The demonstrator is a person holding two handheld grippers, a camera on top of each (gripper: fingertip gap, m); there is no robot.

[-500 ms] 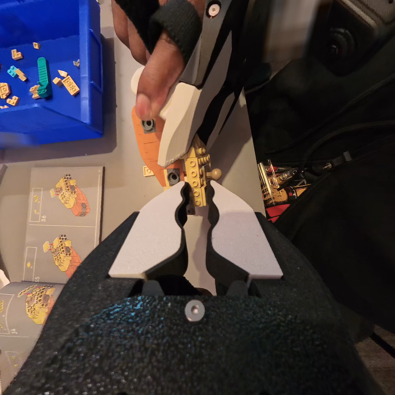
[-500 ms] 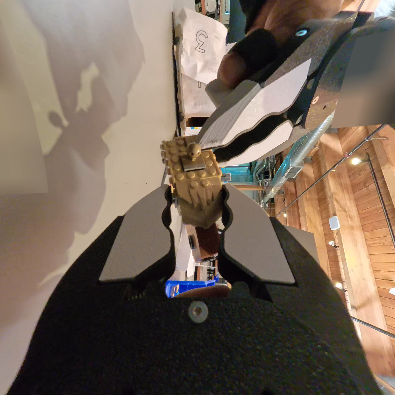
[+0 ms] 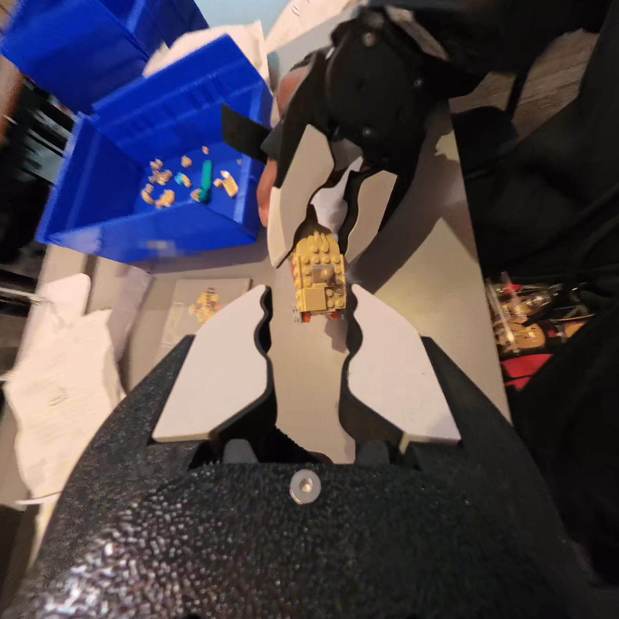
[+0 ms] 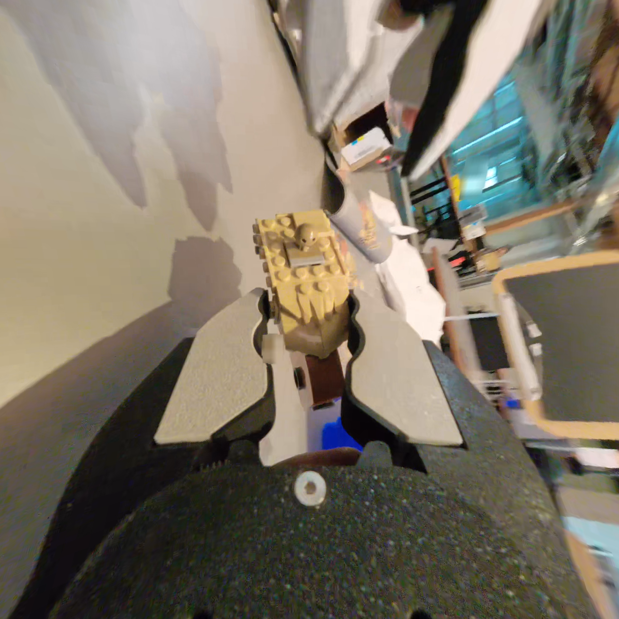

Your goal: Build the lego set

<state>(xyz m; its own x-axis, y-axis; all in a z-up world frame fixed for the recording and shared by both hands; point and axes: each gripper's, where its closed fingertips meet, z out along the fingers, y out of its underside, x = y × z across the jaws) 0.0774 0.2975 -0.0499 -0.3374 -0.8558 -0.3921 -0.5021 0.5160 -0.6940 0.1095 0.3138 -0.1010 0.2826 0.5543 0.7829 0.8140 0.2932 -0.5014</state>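
Two grippers in view. Right gripper (image 4: 308, 311) is clamped on the rear of the tan lego model (image 4: 301, 268), held up off the table (image 3: 418, 301); brown part hangs beneath it. Left gripper (image 3: 308, 301) is spread wide with nothing between its fingers, just short of the model's front end. Blue bin (image 3: 167, 227) with loose bricks (image 3: 160, 187) sits to the left. Instruction booklet (image 3: 207, 301) lies flat below the bin. Both views blurred.

Two hand-held grippers, left (image 3: 310, 294) and right (image 3: 315, 234); one tan lego model (image 3: 318, 281); two blue bins (image 3: 160, 187); one instruction booklet (image 3: 201, 304).
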